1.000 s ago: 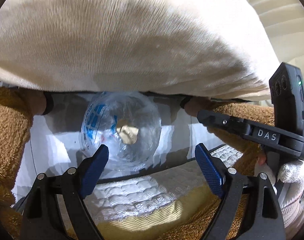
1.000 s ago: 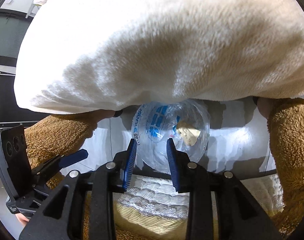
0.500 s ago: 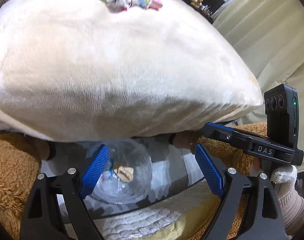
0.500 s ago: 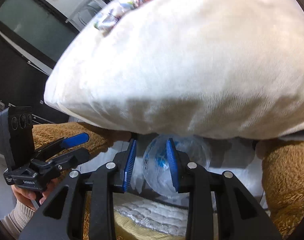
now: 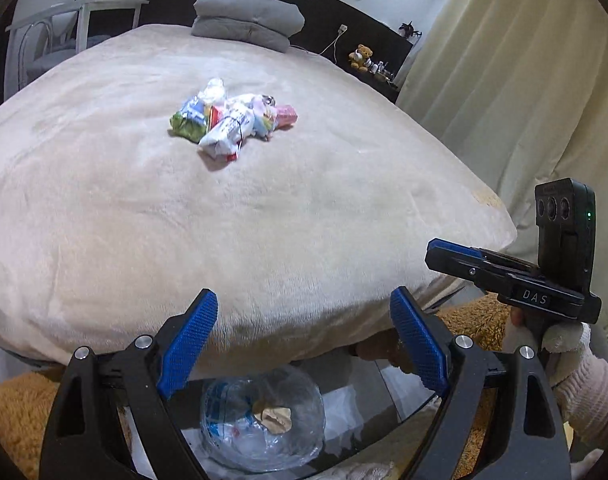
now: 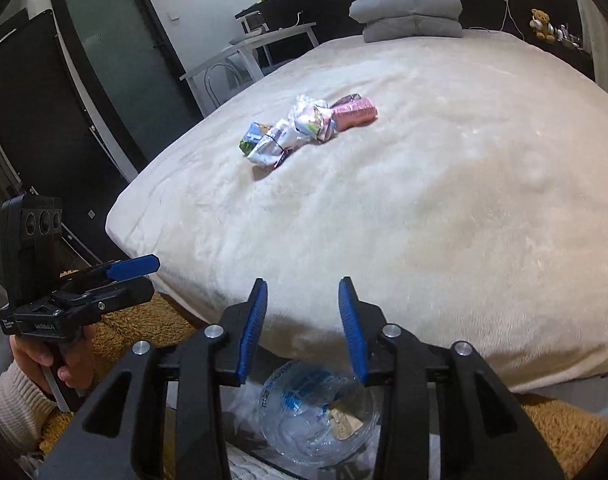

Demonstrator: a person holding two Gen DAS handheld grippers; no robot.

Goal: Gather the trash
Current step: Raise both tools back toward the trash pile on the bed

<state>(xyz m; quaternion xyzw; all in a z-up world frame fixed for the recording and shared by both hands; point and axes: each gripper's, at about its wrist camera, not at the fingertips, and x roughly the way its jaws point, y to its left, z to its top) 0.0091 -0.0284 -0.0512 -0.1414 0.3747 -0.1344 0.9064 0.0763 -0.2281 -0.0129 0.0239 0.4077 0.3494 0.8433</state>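
Your left gripper (image 5: 304,344): jaws wide, empty; right gripper (image 6: 302,330): jaws narrow, just opening, empty. Trash pile (image 5: 232,122) on bed (image 5: 343,200) at 12 o'clock; plastic bag (image 5: 260,420) at 6.

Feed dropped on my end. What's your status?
Both tongs, left and right, open and empty, right just widening. Wrapper pile untouched on bed. Clear bag below. Path clear.

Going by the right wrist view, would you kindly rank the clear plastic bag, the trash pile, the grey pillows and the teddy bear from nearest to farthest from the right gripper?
1. Clear plastic bag: just below the right gripper, at the foot of the bed.
2. Trash pile: mid-bed, slightly left.
3. Grey pillows: stacked at the head of the bed.
4. Teddy bear: far right, on the ledge behind the bed.
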